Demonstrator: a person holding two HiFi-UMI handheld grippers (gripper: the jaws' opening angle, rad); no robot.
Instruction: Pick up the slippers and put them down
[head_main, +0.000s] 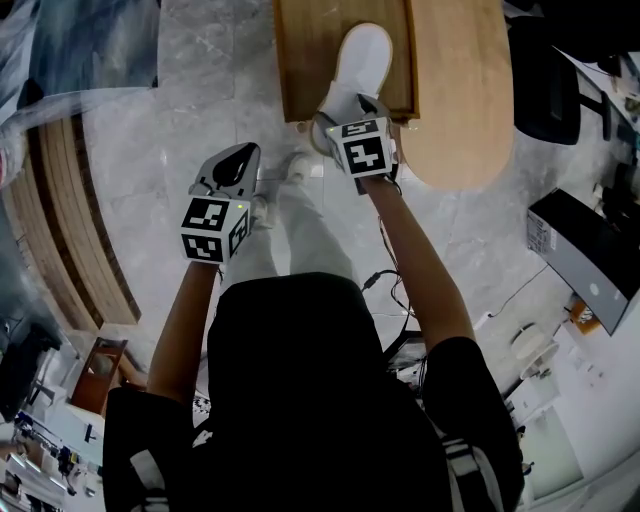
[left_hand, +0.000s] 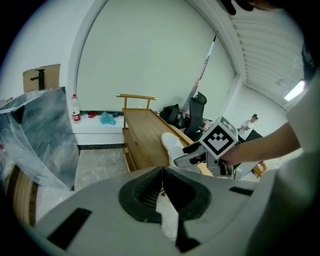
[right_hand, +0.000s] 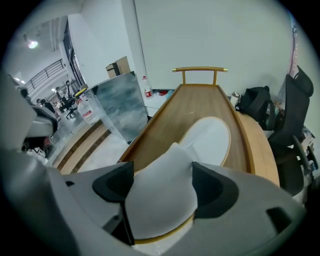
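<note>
Slipper straddled, not clamped.
Left gripper (left_hand: 161, 187) shut, empty, off over the floor; right gripper (right_hand: 162, 182) nearer, spread wide astride the white slipper (right_hand: 210, 140) on the wooden bench (right_hand: 200, 100), long axis running straight away from the jaws.

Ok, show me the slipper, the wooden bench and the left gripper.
slipper (right_hand: 215, 137): right gripper view, insole.
wooden bench (right_hand: 200, 100): right gripper view, bare top.
left gripper (left_hand: 162, 171): left gripper view, between fingertips.
</note>
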